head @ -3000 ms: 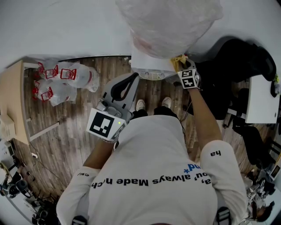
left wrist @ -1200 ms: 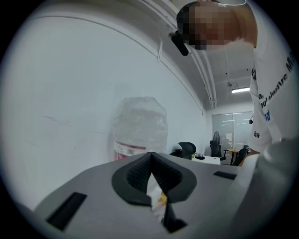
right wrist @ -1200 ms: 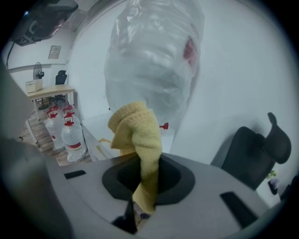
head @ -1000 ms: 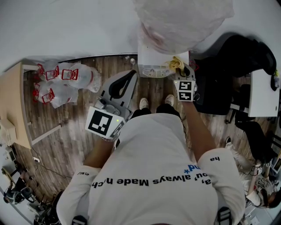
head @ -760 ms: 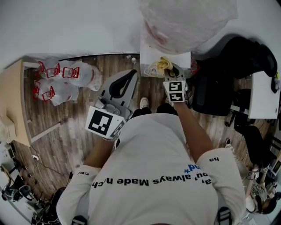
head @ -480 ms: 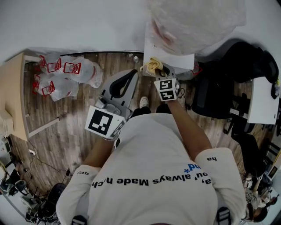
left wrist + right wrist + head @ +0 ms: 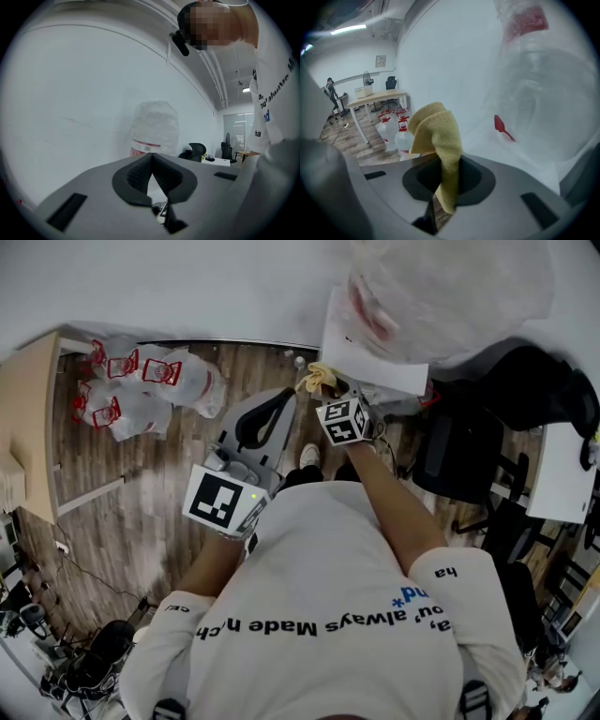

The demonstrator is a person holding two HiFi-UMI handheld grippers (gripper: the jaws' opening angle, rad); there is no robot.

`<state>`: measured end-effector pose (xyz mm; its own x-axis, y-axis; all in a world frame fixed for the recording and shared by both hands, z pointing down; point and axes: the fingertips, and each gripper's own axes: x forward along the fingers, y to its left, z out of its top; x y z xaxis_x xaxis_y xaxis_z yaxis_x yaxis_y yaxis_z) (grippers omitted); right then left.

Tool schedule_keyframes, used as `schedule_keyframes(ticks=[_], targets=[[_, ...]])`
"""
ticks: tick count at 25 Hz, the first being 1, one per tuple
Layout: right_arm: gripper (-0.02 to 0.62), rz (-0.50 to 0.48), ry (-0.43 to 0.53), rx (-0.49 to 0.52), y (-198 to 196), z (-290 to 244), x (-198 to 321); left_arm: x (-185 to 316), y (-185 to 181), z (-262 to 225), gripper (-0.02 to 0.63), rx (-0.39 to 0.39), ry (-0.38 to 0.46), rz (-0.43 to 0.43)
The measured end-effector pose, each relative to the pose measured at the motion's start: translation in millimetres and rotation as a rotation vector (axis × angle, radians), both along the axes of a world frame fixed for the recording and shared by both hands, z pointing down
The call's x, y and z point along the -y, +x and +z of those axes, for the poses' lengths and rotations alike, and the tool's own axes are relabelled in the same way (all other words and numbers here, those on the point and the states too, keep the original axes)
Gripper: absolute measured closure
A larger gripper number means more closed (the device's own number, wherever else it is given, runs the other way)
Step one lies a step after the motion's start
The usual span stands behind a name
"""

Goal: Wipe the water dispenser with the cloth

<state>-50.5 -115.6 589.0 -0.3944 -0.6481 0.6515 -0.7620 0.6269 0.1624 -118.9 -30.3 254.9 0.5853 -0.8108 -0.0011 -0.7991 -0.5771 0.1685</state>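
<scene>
Two grippers in front of person. Right gripper (image 7: 447, 176): jaws clamped on yellow cloth (image 7: 436, 133), which bunches up above jaws. Cloth sits just beside left edge of white dispenser (image 7: 373, 351); contact unclear. Plastic-wrapped bottle (image 7: 441, 287) on top of dispenser. Left gripper (image 7: 151, 159): jaws closed together, empty, near body, apart from dispenser.

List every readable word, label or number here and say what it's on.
"always Made": shirt, upside down in the head view; the rest of that line is partly cut off.
"ha": sleeve.
Bottle label: red, blurred, unreadable.
Wall frame: too small to read.
</scene>
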Motion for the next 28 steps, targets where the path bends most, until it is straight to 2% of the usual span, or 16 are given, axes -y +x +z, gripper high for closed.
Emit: schedule_keyframes(ticks=[6, 28], targets=[[0.535, -0.045, -0.011, -0.068, -8.4, 16.9, -1.0, 0.7, -5.3, 0.9, 0.588, 0.002, -0.002, -0.005], [0.535, 0.03, -0.021, -0.094, 49.0, 20.7, -6.9, -0.2, 30.2, -7.8, 0.588, 0.016, 0.012, 0.055]])
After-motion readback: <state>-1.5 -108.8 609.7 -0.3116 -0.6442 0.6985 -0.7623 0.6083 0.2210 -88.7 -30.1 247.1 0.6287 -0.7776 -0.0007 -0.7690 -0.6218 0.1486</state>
